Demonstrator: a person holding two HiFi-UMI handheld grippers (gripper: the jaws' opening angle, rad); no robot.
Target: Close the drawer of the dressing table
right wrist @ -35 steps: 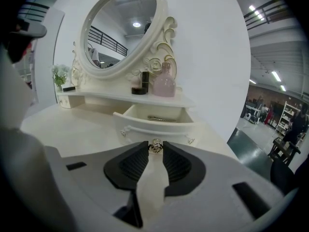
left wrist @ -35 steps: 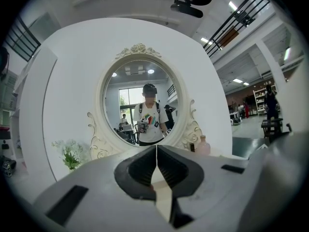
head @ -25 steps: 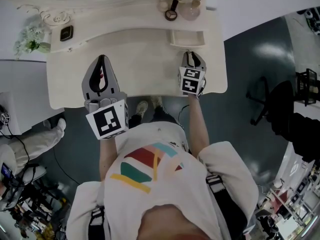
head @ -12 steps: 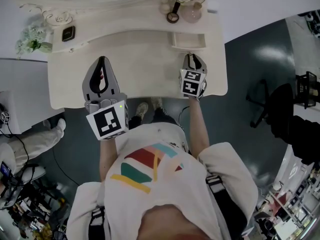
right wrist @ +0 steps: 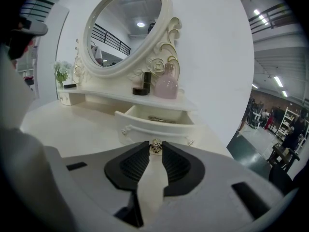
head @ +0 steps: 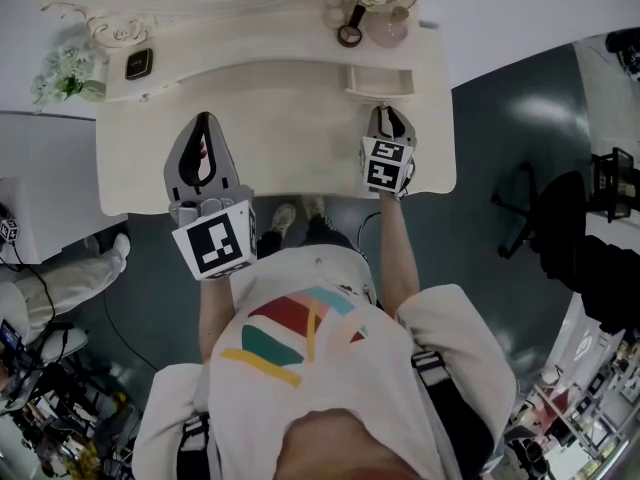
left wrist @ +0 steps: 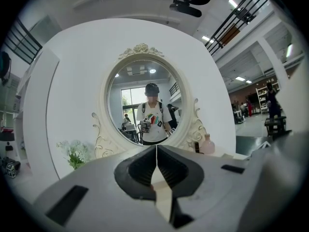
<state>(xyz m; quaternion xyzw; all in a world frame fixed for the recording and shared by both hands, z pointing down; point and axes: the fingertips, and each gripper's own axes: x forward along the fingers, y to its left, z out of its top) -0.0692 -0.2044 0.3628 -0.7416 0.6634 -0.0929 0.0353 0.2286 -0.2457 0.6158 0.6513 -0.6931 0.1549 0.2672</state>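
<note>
The cream dressing table (head: 270,138) has a small drawer (head: 380,80) standing pulled out from the raised shelf at its right. In the right gripper view the drawer (right wrist: 157,120) shows open, with a thin item lying inside. My right gripper (head: 386,116) points down at the drawer's front, its jaws closed on the little metal knob (right wrist: 155,147) at their tips. My left gripper (head: 203,126) hovers over the left part of the tabletop with its jaws together and nothing in them. It faces the oval mirror (left wrist: 149,105).
On the shelf above the drawer stand a pink bottle (head: 388,28) and a black round item (head: 348,34). White flowers (head: 60,76) and a small dark box (head: 139,64) sit at the shelf's left end. The table's right edge (head: 450,118) borders grey floor.
</note>
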